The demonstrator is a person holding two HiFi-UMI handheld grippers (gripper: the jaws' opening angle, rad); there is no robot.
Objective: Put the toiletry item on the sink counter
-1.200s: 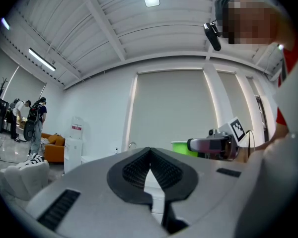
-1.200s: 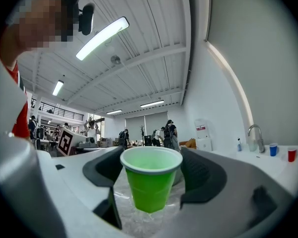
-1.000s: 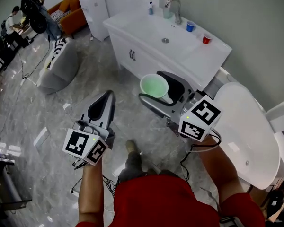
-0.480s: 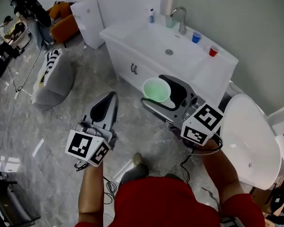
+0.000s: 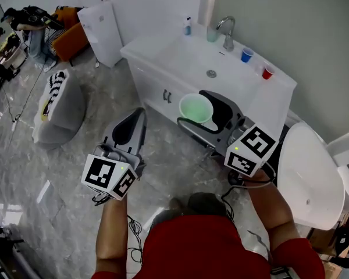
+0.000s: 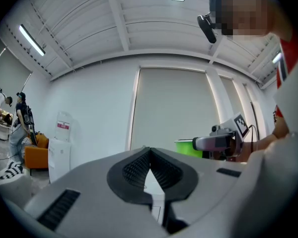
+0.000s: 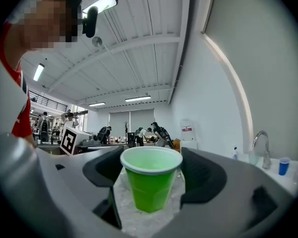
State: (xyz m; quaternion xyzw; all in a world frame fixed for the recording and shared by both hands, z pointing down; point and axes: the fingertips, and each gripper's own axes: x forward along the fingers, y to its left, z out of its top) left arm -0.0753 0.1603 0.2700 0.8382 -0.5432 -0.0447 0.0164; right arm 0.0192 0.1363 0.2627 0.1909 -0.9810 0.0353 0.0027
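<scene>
My R hand-held gripper (image 5: 195, 110) holds the green cup (image 7: 151, 182) upright btw its jaws, up in the air in front of the sink table (image 5: 263, 95), not on it yet. L hand-held gripper (image 6: 148, 153) is closed tight w/ nothing in it. A blue cup (image 5: 246, 55) & red cup (image 5: 267, 72) stand on the table near the tap (image 5: 227, 32).

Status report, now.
Right tool shut on green cup, upright. Left tool shut, empty. Sink counter ahead; blue cup, red cup near its back edge.
</scene>
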